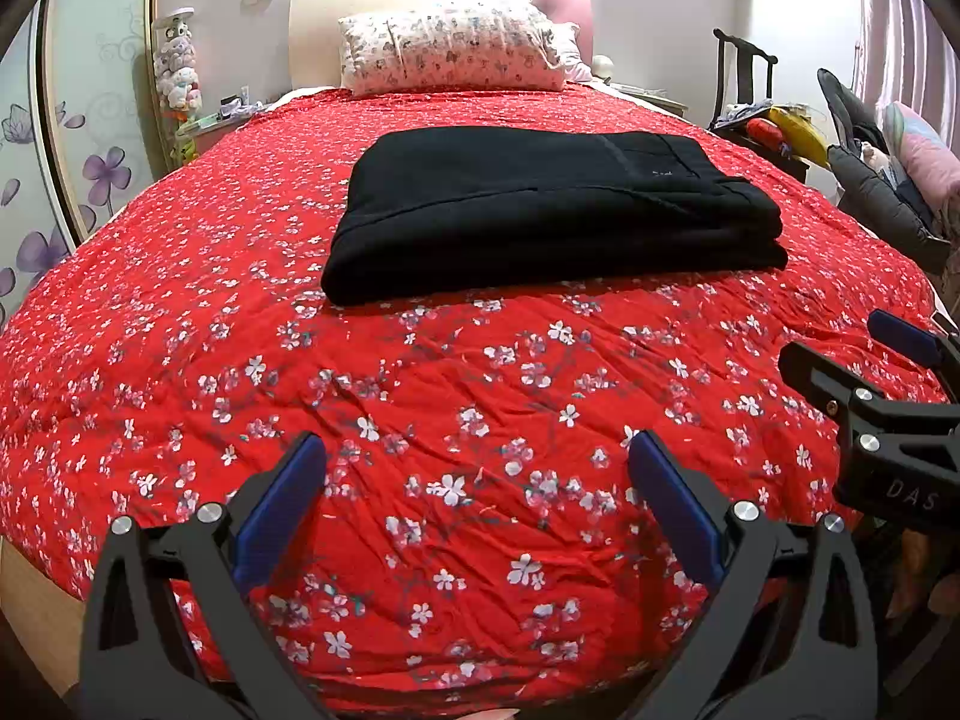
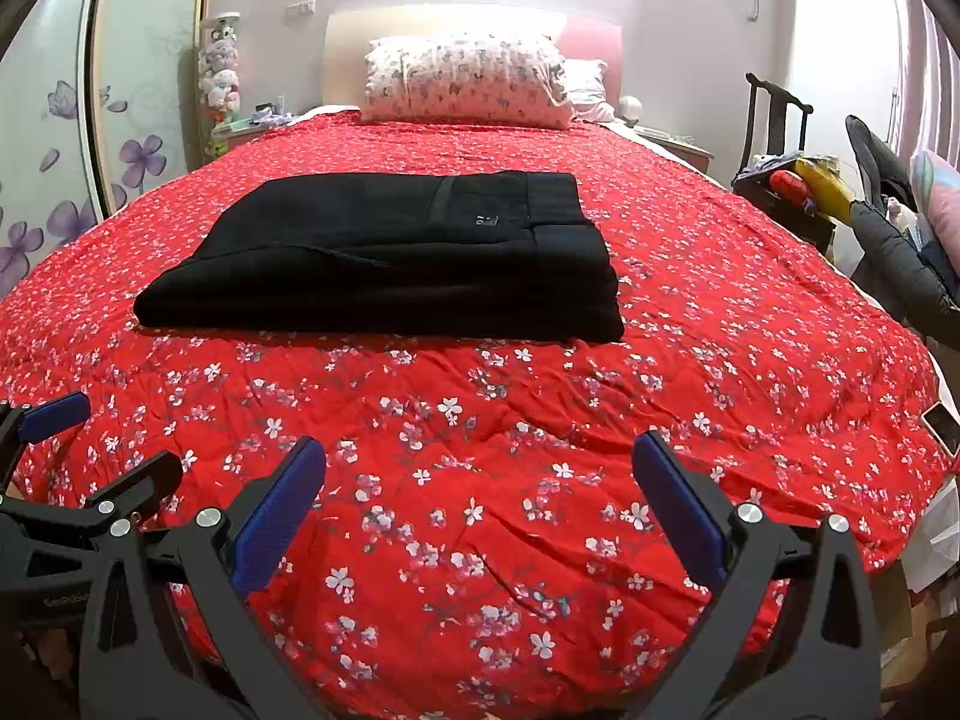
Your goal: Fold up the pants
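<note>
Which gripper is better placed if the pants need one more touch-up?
Right, marginally. In its view the folded black pants sit left of centre, near corner close ahead; from the left gripper they lie farther up the red bedspread. Both grippers, including the right gripper, are open and empty.

Both wrist views from bed foot, facing headboard, side by side
</note>
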The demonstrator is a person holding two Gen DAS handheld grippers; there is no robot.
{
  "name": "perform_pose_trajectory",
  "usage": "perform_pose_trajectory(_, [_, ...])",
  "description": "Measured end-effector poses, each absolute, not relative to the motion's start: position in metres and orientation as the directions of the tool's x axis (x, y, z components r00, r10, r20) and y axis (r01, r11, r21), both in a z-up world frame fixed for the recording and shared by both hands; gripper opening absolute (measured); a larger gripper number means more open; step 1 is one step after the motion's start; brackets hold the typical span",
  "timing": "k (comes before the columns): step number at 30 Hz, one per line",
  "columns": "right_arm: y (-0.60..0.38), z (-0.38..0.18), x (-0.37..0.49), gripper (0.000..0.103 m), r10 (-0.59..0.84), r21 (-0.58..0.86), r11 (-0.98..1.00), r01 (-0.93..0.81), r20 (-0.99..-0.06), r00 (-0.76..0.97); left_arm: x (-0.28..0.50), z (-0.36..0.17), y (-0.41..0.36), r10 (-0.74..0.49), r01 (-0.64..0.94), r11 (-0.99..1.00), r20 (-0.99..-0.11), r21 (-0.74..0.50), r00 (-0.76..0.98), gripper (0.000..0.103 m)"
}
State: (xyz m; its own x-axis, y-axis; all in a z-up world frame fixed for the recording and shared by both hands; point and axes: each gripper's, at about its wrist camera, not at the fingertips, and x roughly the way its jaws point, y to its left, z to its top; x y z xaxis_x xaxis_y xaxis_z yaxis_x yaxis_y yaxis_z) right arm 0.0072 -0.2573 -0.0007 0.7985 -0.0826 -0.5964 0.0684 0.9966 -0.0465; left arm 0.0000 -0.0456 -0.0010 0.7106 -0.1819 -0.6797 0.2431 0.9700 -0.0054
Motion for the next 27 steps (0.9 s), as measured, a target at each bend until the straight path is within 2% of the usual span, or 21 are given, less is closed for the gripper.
perform_pose_trajectory(27, [-0.2600,-0.0016,0.0075,0.102,-0.082,-0.048,0.997,0.067,-0.599,0.796,-0.0034,-0.0028,-0.0472,-0.169,0.241,0.970,-0.667,0.016,0.726,0.101])
